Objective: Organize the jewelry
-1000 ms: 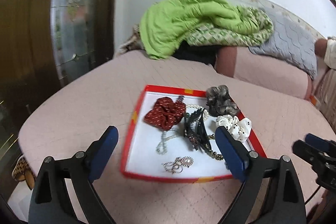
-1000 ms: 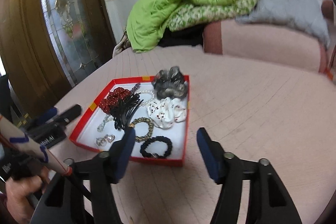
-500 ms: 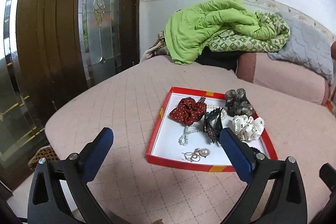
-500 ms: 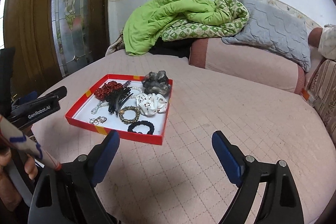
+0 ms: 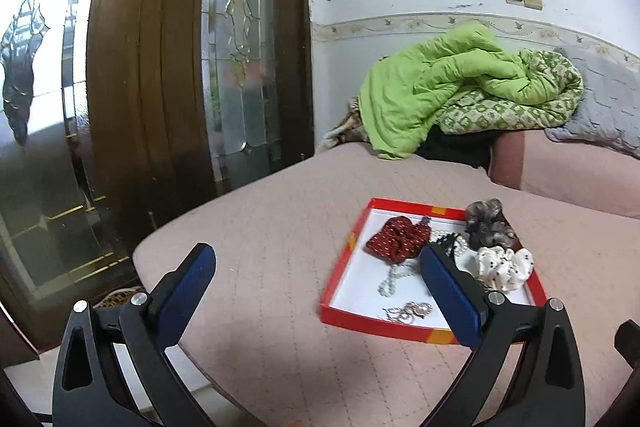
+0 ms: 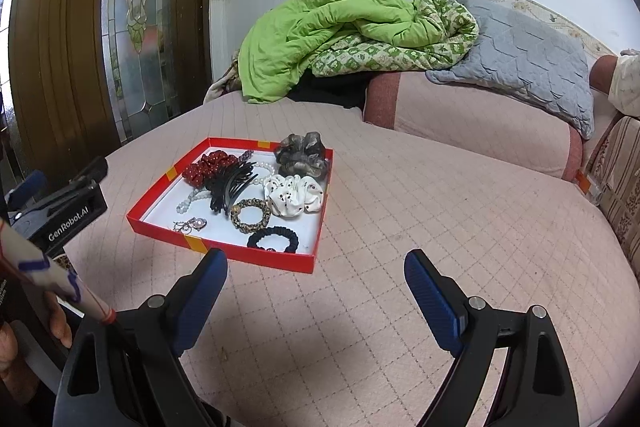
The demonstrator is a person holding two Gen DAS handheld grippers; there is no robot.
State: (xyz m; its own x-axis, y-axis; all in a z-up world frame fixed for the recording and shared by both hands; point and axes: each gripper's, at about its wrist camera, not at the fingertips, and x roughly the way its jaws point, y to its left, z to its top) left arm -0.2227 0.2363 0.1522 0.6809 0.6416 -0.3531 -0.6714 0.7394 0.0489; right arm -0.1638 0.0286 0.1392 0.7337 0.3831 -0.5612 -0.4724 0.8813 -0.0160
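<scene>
A red tray with a white floor lies on the pink quilted bed; it also shows in the left wrist view. In it lie a red dotted scrunchie, a grey scrunchie, a white dotted scrunchie, a black hair claw, a pearl strand, a leopard band, a black band and a silver brooch. My left gripper is open and empty, held back at the tray's left. My right gripper is open and empty, in front of the tray.
A green quilt and a grey pillow are piled at the bed's head. A wooden door with glass panels stands to the left. The bed's edge drops off near the left gripper.
Both grippers have pulled back and up from the tray, so it looks smaller and farther. The left gripper has also swung left toward the door. The tray's contents have not moved.
</scene>
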